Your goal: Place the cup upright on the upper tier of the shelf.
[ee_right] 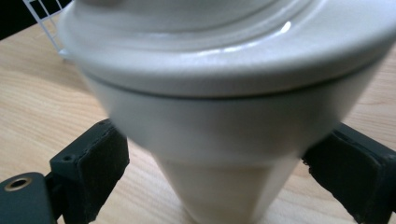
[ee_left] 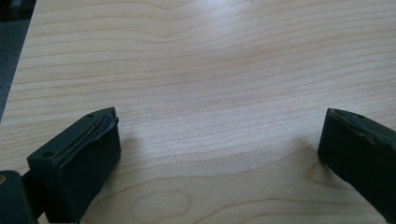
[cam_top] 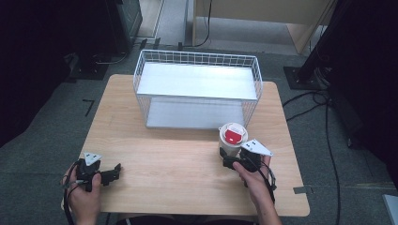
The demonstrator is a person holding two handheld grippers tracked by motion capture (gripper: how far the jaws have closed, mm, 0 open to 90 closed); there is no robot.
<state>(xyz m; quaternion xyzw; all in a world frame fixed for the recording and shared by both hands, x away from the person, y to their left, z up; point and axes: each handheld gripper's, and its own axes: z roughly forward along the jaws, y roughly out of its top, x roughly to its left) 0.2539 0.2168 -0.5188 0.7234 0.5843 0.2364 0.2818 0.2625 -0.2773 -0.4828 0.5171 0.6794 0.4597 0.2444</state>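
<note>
A white cup (cam_top: 232, 140) with a white lid and a red tab on top stood upright on the table (cam_top: 178, 164), near its right side and just in front of the right corner of a white wire basket (cam_top: 197, 86). In the right gripper view the cup was seen to widen from a narrow lower body to a broad lid rim.

The right claw (ee_right: 210, 172) was placed around the lower body of the cup, one jaw on each side. The jaws were apart, and a small gap seemed to be left between each pad and the cup wall, so the cup was probably not yet clamped.

The step in hand was judged to be the grasp of the cup. For a good grasp, the jaws should be closed evenly on the narrow lower body, well under the lid rim, so that the tapered wall could not slip down through the pads. The closing should be gentle, because such a thin cup might be pressed in or tipped. The claw should be kept level, so that the cup would stay upright when lifted.

The left claw (ee_left: 215, 154) was held low over bare table near the front left corner, its jaws wide apart with nothing between them.
</note>
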